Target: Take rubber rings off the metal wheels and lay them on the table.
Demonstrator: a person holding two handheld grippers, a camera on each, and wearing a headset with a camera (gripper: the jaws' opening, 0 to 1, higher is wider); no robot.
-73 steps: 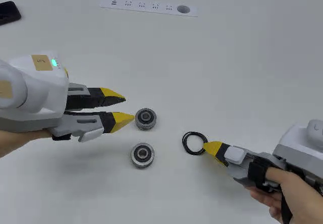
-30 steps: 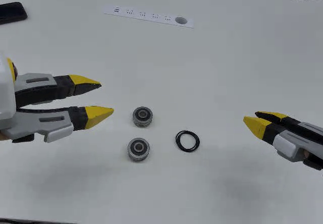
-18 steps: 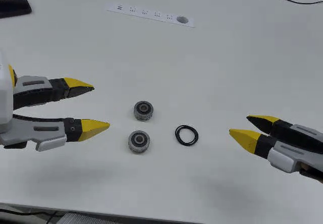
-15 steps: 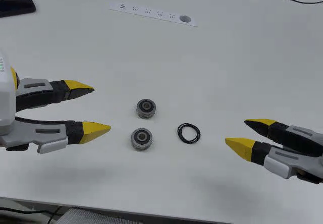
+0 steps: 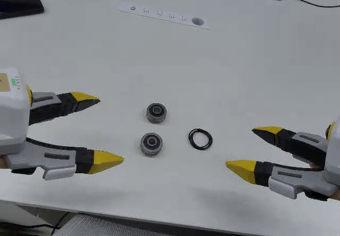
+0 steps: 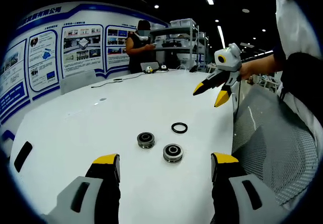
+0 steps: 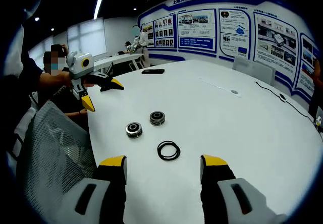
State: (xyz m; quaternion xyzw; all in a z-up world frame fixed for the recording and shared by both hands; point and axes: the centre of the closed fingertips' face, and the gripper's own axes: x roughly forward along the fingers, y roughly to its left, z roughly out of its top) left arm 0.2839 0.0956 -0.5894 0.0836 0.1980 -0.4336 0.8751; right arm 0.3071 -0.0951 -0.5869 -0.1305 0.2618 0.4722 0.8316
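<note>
White desk [image 5: 239,76], left claw [image 5: 109,131] and right claw [image 5: 240,148] both released.
Black rubber rings [image 5: 200,138], seemingly two stacked, lie flat just right of the near wheel [image 5: 151,143]; the far wheel [image 5: 156,112] sits close behind.

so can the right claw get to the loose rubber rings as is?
Likely yes: the right claw is open and aimed at the rubber rings, with nothing but bare table between them.

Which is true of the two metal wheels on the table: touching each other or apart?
Apart. The head view shows a strip of bare table between the far wheel and the near wheel.
</note>
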